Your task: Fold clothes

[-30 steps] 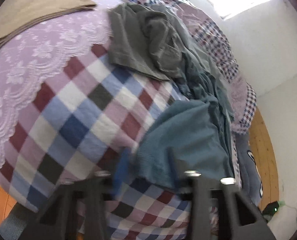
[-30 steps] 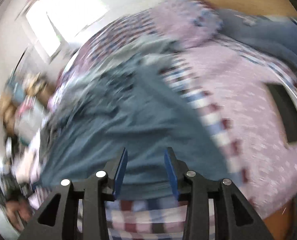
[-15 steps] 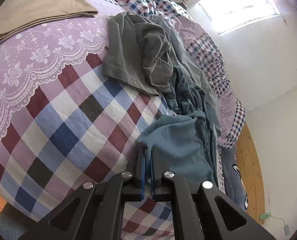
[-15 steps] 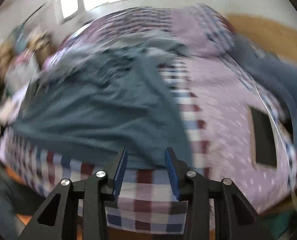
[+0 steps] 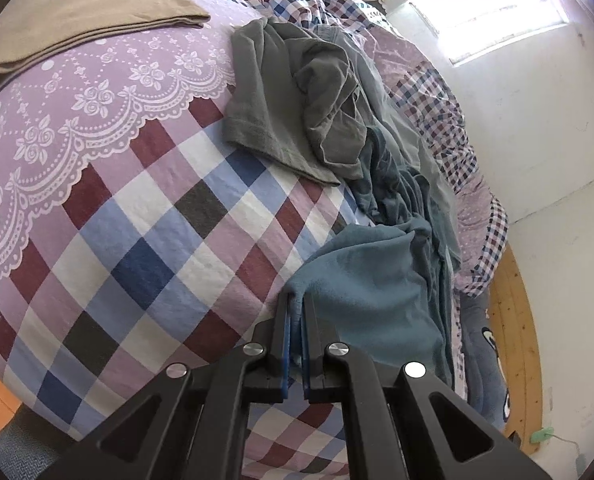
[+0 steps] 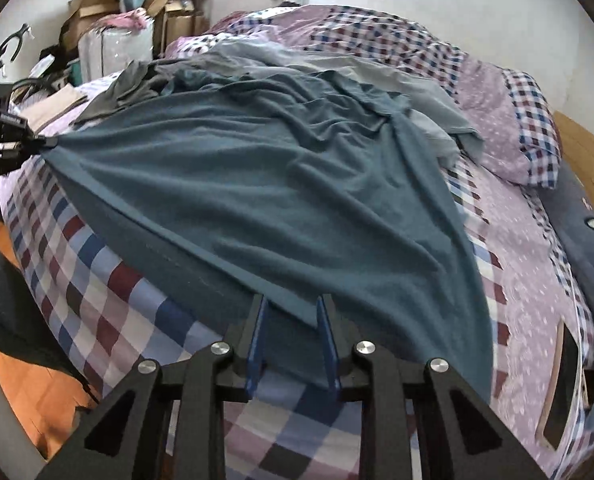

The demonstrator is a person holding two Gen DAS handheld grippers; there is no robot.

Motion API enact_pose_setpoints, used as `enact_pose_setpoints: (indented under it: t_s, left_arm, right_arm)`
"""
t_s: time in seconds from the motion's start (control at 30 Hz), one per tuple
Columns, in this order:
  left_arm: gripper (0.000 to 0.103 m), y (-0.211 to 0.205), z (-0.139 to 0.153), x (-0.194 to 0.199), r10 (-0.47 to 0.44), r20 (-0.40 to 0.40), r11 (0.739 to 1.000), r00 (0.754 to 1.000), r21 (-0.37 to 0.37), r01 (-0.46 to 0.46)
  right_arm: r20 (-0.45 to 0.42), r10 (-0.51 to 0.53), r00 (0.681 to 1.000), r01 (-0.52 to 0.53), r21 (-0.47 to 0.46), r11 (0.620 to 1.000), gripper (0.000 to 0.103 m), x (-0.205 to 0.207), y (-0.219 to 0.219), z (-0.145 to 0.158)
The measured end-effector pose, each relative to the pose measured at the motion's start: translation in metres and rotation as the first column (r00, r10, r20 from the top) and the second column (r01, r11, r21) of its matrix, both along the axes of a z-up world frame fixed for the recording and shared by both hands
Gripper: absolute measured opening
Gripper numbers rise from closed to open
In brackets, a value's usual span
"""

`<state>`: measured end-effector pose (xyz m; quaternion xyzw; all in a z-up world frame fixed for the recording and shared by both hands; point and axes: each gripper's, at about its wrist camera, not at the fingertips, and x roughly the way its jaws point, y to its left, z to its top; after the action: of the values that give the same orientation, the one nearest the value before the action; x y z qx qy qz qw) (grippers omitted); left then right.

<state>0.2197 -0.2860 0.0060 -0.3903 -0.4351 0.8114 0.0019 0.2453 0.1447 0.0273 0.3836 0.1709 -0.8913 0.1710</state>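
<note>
A teal garment (image 6: 281, 184) lies spread over the checked bed. My left gripper (image 5: 295, 300) is shut on one corner of it (image 5: 361, 280); that gripper also shows at the far left of the right wrist view (image 6: 37, 144), pulling the hem taut. My right gripper (image 6: 291, 304) is open, its blue-padded fingers straddling the near hem of the teal garment without closing on it. A crumpled grey garment (image 5: 297, 108) lies beyond the teal one, and a pale grey-blue one (image 6: 417, 92) lies further back.
A folded tan cloth (image 5: 77, 12) lies at the top left of the bed. A dark phone (image 6: 557, 380) lies on the bed's right side. A navy pillow (image 6: 593, 240) and the wooden headboard are on the right. Boxes and clutter (image 6: 109, 12) stand behind the bed.
My left gripper closed on the teal garment's corner and pulled it out leftward. My right gripper swung along the bed and settled at the near hem, still open.
</note>
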Motion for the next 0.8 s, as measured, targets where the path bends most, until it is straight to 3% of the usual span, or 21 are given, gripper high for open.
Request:
enact_pose_setpoints:
  t_s: [0.17, 0.23, 0.27, 0.3, 0.53, 0.8]
  left_arm:
    - [0.002, 0.000, -0.002, -0.001, -0.001, 0.012, 1.000, 1.000, -0.004, 0.001]
    - [0.002, 0.000, -0.003, -0.002, -0.003, 0.015, 1.000, 1.000, -0.008, 0.003]
    - [0.002, 0.000, -0.003, -0.002, -0.004, 0.015, 1.000, 1.000, -0.009, 0.004]
    - [0.002, 0.000, -0.003, -0.002, -0.003, 0.015, 1.000, 1.000, -0.009, 0.004]
    - [0.002, -0.004, -0.003, 0.000, 0.009, 0.008, 1.000, 1.000, 0.011, -0.009]
    - [0.002, -0.007, -0.001, 0.003, 0.031, -0.002, 0.999, 1.000, 0.020, -0.031]
  right_arm:
    - [0.008, 0.015, 1.000, -0.016, 0.056, 0.998, 0.027, -0.007, -0.008, -0.010]
    - [0.007, 0.019, 1.000, -0.020, 0.070, 0.997, 0.016, -0.008, -0.011, -0.012]
    - [0.004, 0.021, 1.000, -0.021, 0.071, 0.997, 0.004, -0.008, -0.012, -0.011]
    - [-0.006, 0.023, 1.000, -0.023, 0.063, 0.998, 0.002, -0.005, -0.011, -0.007]
    - [-0.048, 0.039, 0.998, -0.039, -0.001, 0.999, 0.000, 0.028, 0.001, 0.020]
    - [0.103, 0.076, 0.992, -0.080, 0.039, 0.996, 0.000, 0.030, 0.001, -0.004]
